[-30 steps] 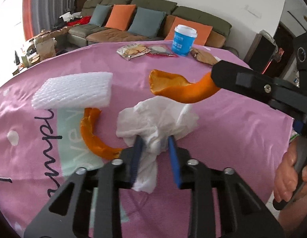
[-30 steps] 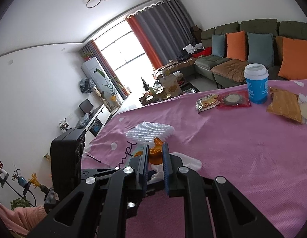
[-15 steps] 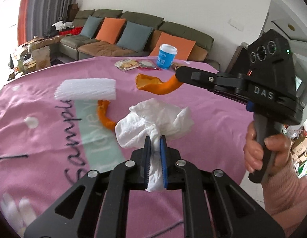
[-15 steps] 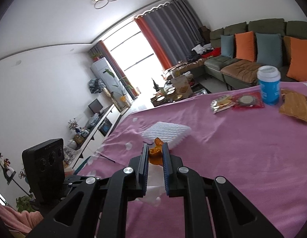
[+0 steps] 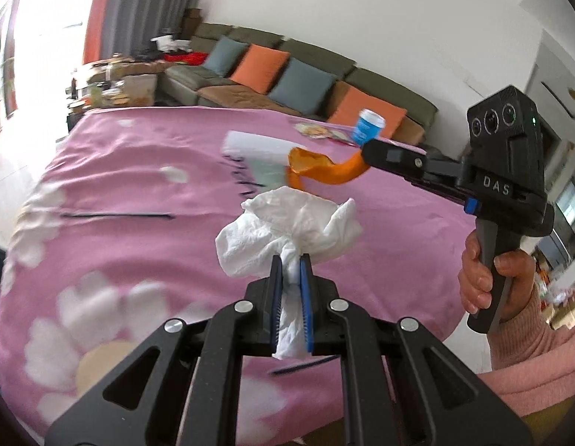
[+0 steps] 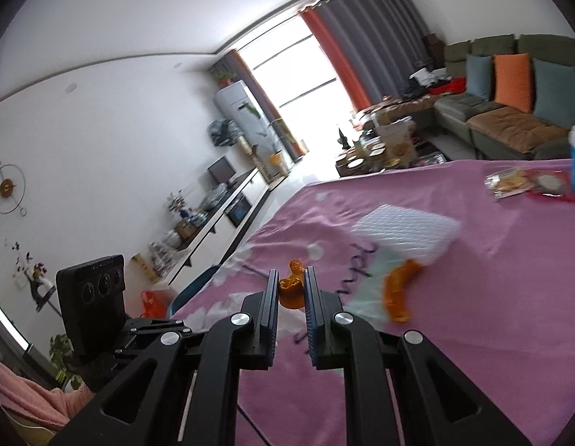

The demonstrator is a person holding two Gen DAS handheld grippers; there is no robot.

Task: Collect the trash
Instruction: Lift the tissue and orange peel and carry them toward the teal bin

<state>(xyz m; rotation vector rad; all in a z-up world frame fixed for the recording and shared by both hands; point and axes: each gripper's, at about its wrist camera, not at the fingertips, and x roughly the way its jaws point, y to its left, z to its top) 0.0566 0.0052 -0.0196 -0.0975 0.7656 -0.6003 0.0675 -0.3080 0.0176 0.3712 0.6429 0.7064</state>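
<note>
My left gripper (image 5: 290, 260) is shut on a crumpled white tissue (image 5: 287, 223) and holds it above the pink tablecloth (image 5: 139, 193). My right gripper (image 6: 291, 282) is shut on a curled orange peel (image 6: 290, 290), which also shows in the left wrist view (image 5: 321, 171), held in the air. A second orange peel (image 6: 399, 293) lies on the cloth beside a white foam sheet (image 6: 406, 230). The right gripper's body (image 5: 506, 171) is at the right of the left wrist view.
A blue paper cup (image 5: 367, 128), snack wrappers (image 6: 510, 184) and a red packet (image 6: 547, 186) lie at the far side of the table. A sofa with cushions (image 5: 287, 78) stands behind. An orange bag (image 6: 153, 303) sits on the floor beyond the table's left edge.
My left gripper closed on the tissue and lifted it off the cloth. Both grippers swung left and tilted, with the right one carrying the peel along.
</note>
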